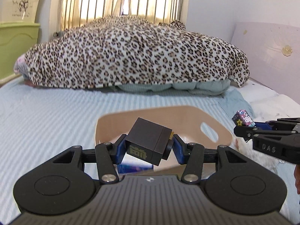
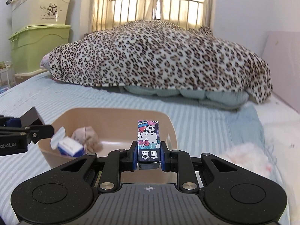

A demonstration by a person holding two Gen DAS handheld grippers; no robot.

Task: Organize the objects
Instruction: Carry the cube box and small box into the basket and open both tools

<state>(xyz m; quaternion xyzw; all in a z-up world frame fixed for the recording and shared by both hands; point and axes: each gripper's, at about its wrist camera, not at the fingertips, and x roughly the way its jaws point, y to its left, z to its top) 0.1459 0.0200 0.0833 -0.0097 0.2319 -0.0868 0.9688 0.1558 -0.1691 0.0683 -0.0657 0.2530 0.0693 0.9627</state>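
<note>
- Two grippers loaded: left gripper [image 1: 148, 147] clamps a tilted dark brown box [image 1: 148, 142] between its fingers, above the beige basket [image 1: 187, 112].
- Right gripper [image 2: 148, 154] pinches an upright Hello Kitty carton [image 2: 148, 140], basket just ahead.
- Blue-white carton [image 2: 70, 146] and crumpled cloth [image 2: 88, 136] lie inside.

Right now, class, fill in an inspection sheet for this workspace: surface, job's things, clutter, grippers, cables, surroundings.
Surface: bed with striped blue sheet.
Job's things: beige bin holding a blue-white carton and crumpled cloth; dark box; cartoon-print box.
Clutter: leopard blanket over bedding; fluffy white item.
Grippers: left gripper shut on the dark box, tilted above the bin; right gripper shut on the cartoon-print box.
Cables: nothing seen.
Surroundings: metal bed rail, stacked storage bins, bright curtained window.
</note>
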